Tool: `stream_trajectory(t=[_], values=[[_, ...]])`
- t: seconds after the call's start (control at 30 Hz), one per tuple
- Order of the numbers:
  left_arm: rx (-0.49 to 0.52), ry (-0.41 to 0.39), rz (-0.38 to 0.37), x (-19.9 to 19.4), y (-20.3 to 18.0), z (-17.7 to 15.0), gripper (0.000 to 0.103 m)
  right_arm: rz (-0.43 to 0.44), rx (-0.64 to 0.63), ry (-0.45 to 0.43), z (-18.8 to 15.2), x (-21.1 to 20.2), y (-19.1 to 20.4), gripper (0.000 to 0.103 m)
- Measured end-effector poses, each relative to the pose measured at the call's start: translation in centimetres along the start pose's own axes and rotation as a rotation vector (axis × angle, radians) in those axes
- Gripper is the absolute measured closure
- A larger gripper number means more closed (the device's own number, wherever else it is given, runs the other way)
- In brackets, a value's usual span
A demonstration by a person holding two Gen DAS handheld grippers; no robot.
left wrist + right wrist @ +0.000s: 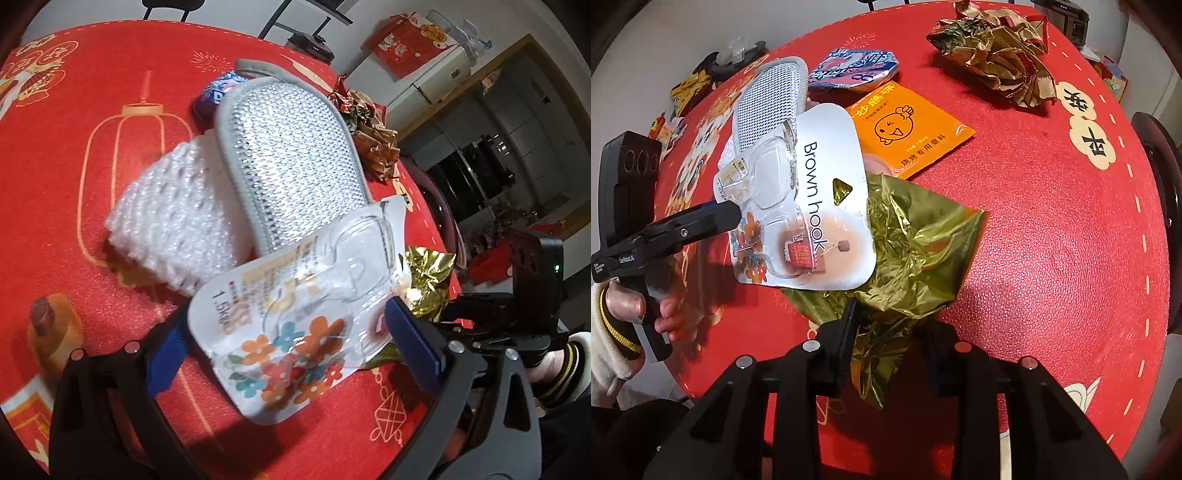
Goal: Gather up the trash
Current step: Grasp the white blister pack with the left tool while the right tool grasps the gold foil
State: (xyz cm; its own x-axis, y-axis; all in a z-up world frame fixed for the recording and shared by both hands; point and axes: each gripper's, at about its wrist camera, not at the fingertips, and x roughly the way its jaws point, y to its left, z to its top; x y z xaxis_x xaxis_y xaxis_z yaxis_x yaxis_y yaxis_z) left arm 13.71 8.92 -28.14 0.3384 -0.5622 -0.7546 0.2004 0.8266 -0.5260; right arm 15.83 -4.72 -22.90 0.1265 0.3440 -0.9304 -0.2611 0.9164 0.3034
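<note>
The right gripper (886,332) is clamping the gold foil wrapper (916,240) on the red tablecloth (1052,221). The left gripper (291,332) is apparently gripping the hook package (295,314), lifted beside the silver slipper (288,155).

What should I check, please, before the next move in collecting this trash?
1. Right tongs clamped on gold foil wrapper: ok.
2. Brown hook blister pack between left tongs: ok.
3. Left tongs' grip firm: cannot tell.
4. Pack clear of silver slipper: cannot tell, they overlap in both views.
5. Table cleared: not ok, orange sachet and crumpled paper lie there.
</note>
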Motion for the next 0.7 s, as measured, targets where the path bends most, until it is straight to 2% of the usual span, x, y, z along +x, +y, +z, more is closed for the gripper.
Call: stream_trajectory(t=[0.17, 0.37, 0.47, 0.53, 0.7], values=[[-0.022, -0.010, -0.009, 0.6, -0.4, 0.6, 0.007, -0.001, -0.005, 0.000, 0.0, 0.0, 0.0, 0.071], [-0.001, 0.022, -0.009, 1.1, -1.2, 0.1, 0.021, -0.004, -0.004, 0.002, 0.0, 0.1, 0.1, 0.071], [-0.028, 0.022, 0.003, 0.7, -0.7, -0.2, 0.034, -0.003, -0.004, -0.002, 0.1, 0.0, 0.0, 0.071], [-0.059, 0.033, -0.019, 0.5, -0.2, -0.5, 0.039, -0.003, -0.008, -0.004, 0.2, -0.1, -0.1, 0.071], [-0.071, -0.012, -0.049, -2.2, 0.2, -1.8, 0.069, 0.011, -0.004, -0.020, 0.2, -0.5, -0.3, 0.071]])
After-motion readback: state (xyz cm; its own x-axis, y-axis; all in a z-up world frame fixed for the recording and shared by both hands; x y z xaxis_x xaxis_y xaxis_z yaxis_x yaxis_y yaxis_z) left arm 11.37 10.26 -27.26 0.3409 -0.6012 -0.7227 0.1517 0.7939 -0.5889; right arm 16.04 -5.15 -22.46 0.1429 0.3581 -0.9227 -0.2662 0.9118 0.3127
